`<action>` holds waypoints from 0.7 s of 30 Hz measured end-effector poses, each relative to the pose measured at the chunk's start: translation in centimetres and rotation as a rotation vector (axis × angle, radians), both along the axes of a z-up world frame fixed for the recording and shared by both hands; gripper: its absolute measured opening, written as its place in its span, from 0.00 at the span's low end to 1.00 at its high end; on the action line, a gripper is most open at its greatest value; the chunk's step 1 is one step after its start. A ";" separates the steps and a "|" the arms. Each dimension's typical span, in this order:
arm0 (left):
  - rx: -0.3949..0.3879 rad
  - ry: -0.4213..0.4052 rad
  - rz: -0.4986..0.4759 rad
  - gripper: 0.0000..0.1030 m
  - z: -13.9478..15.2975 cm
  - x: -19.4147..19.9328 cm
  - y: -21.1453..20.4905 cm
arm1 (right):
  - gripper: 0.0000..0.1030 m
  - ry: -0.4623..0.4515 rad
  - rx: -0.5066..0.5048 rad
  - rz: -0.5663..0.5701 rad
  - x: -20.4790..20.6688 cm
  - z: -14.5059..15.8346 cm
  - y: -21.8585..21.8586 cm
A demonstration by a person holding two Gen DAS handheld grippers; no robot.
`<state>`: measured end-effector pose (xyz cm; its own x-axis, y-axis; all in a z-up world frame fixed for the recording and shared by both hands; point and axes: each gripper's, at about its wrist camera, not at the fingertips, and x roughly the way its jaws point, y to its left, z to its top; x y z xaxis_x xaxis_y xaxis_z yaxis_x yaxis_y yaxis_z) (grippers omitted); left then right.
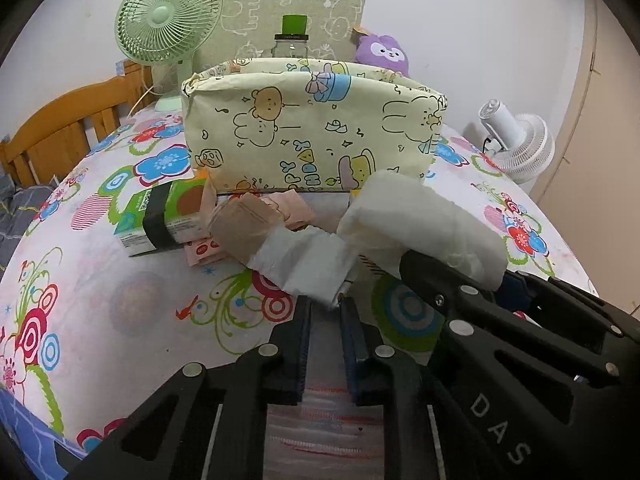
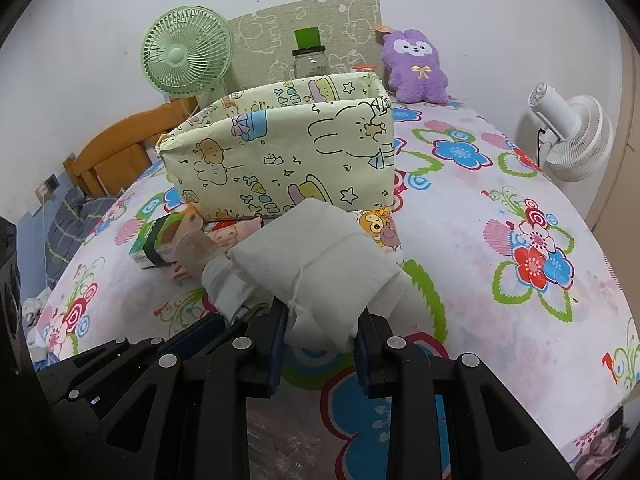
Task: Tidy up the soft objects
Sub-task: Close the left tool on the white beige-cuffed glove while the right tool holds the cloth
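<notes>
Left wrist view: the left gripper (image 1: 325, 300) had its jaws drawn in on the near end of a white folded cloth (image 1: 304, 260), whose far end was wrapped in a tan band (image 1: 240, 224). The cloth lay on the flowered bedsheet (image 1: 120, 300), just in front of the cream cartoon-print fabric box (image 1: 312, 128). A green-and-white carton (image 1: 160, 216) lay beside it to the left, touching pink patterned packets (image 1: 204, 250).

Right wrist view: the right gripper (image 2: 320, 320) was clamped on a white soft bundle (image 2: 320, 264) tied round with thin string, its pads pressing the bundle's near end. The bundle was raised off the sheet, near the box's (image 2: 280, 152) front wall and touching the white cloth (image 2: 224, 288) at its left.

Behind the box stood a clear jar with a green lid (image 2: 308, 56), a green desk fan (image 2: 186, 52) and a purple plush toy (image 2: 416, 68). A white fan (image 2: 568, 136) stood off the bed's right edge.
</notes>
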<state>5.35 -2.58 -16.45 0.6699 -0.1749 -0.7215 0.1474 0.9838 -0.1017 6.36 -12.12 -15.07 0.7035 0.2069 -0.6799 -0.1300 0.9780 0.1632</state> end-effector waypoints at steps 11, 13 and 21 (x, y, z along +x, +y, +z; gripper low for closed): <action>0.002 -0.033 -0.005 0.00 0.9 -0.7 0.0 | 0.31 -0.002 0.019 0.006 -0.3 0.4 0.0; 0.000 -0.038 -0.006 0.00 1.0 -0.8 0.0 | 0.31 -0.006 0.022 0.006 -0.4 0.5 0.1; -0.047 -0.005 -0.015 0.30 1.3 -0.5 -0.1 | 0.31 -0.020 0.026 0.004 -0.8 1.4 -0.2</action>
